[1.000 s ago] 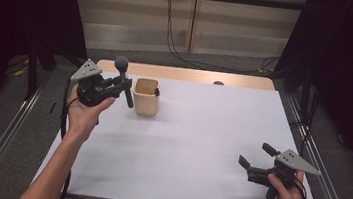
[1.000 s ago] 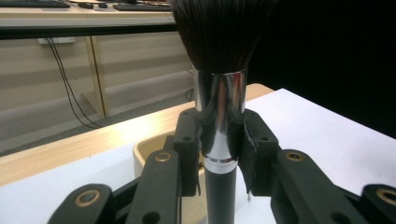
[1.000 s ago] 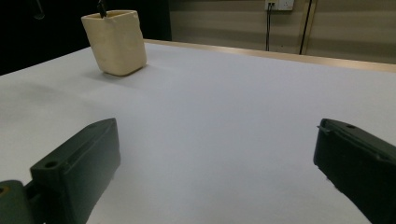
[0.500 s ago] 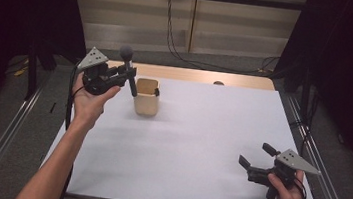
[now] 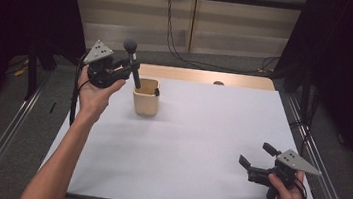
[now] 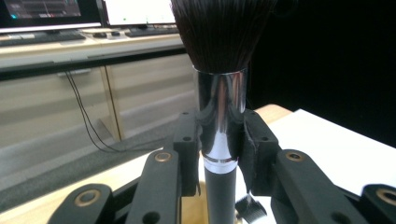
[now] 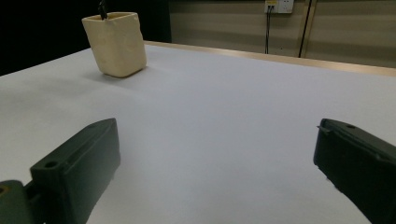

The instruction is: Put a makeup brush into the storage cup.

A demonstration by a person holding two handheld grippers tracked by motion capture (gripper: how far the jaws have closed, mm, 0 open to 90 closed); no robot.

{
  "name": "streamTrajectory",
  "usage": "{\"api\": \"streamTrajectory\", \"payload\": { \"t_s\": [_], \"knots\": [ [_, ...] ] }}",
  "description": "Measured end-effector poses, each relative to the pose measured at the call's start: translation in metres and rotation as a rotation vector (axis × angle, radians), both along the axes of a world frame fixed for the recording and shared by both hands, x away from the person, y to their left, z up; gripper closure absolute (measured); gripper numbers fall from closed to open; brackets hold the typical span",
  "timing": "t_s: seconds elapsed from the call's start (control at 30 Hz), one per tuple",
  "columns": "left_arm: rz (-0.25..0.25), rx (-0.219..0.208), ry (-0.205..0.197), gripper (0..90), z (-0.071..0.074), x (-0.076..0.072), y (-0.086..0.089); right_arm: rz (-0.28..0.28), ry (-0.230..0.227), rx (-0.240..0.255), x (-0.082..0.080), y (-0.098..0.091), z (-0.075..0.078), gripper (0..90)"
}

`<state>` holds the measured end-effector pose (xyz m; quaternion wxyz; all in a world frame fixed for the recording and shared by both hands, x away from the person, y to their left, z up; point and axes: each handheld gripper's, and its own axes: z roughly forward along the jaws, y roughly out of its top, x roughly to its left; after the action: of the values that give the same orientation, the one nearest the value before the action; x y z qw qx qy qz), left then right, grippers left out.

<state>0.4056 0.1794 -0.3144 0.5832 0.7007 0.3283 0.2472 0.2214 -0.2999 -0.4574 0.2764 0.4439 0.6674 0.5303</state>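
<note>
Holding a makeup brush [image 5: 132, 63] upright, my left tool [image 5: 126, 69] pinches its shiny metal collar, just above and to the left of the cream cup [image 5: 145, 97] on the white tabletop [image 5: 194, 147]. I judge the brush light and stiff in the handle, its chrome collar slippery, its bristles soft and easily crushed, so the black handle below the collar is the safer hold. Well apart from the cup, my right tool [image 5: 254, 156] rests spread and empty.

High view overhead facing forward, gripper views low, sharing cup [image 5: 146, 96]
</note>
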Motion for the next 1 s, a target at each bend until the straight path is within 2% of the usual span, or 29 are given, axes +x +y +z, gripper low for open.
{"api": "streamTrajectory", "payload": {
  "t_s": [0.1,0.4,0.67,1.0],
  "knots": [
    [0.011,0.013,0.005,71.1,-0.002,0.006,-0.003,0.002,-0.001,-0.004,0.000,0.000,0.000,0.5],
    [0.030,0.014,0.026,71.1,-0.015,0.026,-0.009,0.002,0.002,-0.007,0.000,0.000,0.000,0.5],
    [0.024,0.028,0.039,71.2,-0.023,0.032,-0.016,0.007,0.000,-0.009,0.000,0.001,-0.001,0.5],
    [0.025,0.041,0.049,71.1,-0.029,0.035,-0.015,0.007,0.006,-0.007,0.000,0.002,-0.001,0.5]
  ]
}}
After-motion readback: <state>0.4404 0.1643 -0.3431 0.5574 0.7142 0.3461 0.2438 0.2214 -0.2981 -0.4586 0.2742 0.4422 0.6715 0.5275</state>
